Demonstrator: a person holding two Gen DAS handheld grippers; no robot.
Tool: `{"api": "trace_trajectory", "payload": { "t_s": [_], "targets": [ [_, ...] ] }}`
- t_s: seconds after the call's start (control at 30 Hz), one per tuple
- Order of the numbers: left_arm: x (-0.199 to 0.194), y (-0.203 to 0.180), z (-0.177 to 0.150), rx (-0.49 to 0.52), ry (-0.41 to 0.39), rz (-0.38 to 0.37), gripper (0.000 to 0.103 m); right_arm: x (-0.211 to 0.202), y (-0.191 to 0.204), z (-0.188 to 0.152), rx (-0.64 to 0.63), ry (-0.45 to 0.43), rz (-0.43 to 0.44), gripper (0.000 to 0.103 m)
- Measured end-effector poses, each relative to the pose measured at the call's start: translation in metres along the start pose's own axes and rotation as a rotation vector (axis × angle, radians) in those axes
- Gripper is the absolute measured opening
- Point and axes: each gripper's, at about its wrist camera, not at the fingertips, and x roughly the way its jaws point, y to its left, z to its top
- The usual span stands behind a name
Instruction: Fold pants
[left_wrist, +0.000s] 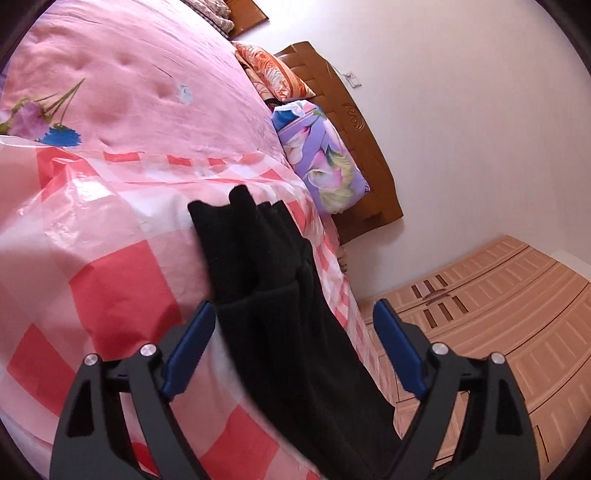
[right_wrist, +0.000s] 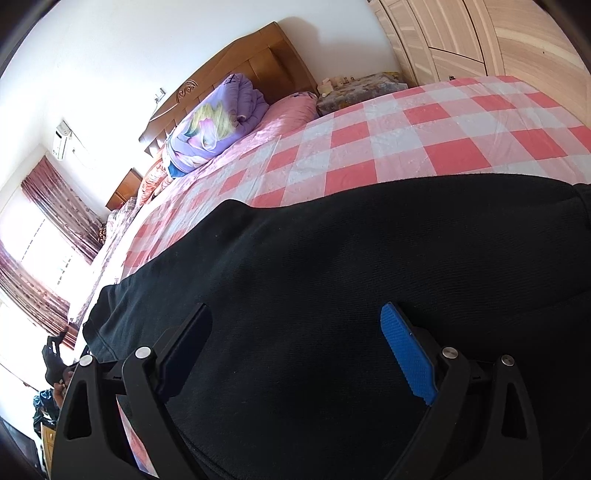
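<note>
Black pants (left_wrist: 266, 266) lie on the red-and-white checked sheet (left_wrist: 122, 266) of the bed. In the left wrist view they run as a narrow bunched strip from between my fingers up the frame. My left gripper (left_wrist: 295, 325) is open, with the blue pads either side of the fabric and apart from it. In the right wrist view the pants (right_wrist: 332, 266) spread wide across the lower frame. My right gripper (right_wrist: 295, 332) is open just above the fabric, holding nothing.
A pink floral quilt (left_wrist: 129, 92) covers the far bed. A purple folded quilt (right_wrist: 214, 122) and the wooden headboard (right_wrist: 240, 66) stand at the bed's head. A light wooden wardrobe (left_wrist: 498, 314) stands beyond the bed edge. A window with curtains (right_wrist: 55, 214) is at left.
</note>
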Motion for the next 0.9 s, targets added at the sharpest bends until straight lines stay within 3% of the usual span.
{"api": "trace_trajectory", "payload": {
  "t_s": [0.17, 0.3, 0.37, 0.4, 0.47, 0.57, 0.73, 0.9],
  "targets": [
    [0.026, -0.002, -0.004, -0.008, 0.036, 0.114, 0.091, -0.001, -0.002, 0.000, 0.009, -0.004, 0.012, 0.090],
    [0.041, -0.017, -0.011, 0.096, 0.061, 0.231, 0.090, 0.000, -0.002, 0.001, 0.007, -0.003, 0.013, 0.090],
    [0.046, -0.015, -0.008, 0.100, 0.066, 0.276, 0.071, -0.001, -0.002, 0.001, 0.005, -0.003, 0.018, 0.090],
    [0.046, -0.012, -0.006, 0.093, 0.067, 0.309, 0.039, -0.001, -0.002, 0.001, 0.004, -0.003, 0.018, 0.090],
    [0.045, -0.001, -0.002, 0.073, 0.085, 0.290, 0.033, -0.004, 0.003, 0.001, -0.002, -0.001, 0.014, 0.090],
    [0.039, -0.009, -0.006, 0.152, 0.079, 0.303, 0.027, -0.012, 0.026, 0.001, -0.085, -0.011, 0.021, 0.090],
    [0.032, -0.016, -0.011, 0.139, 0.018, 0.310, 0.026, -0.029, 0.036, -0.002, -0.186, -0.016, -0.131, 0.090],
    [0.034, -0.013, -0.009, 0.132, 0.022, 0.308, 0.026, -0.063, -0.005, -0.019, -0.239, -0.053, -0.342, 0.091]
  ]
}}
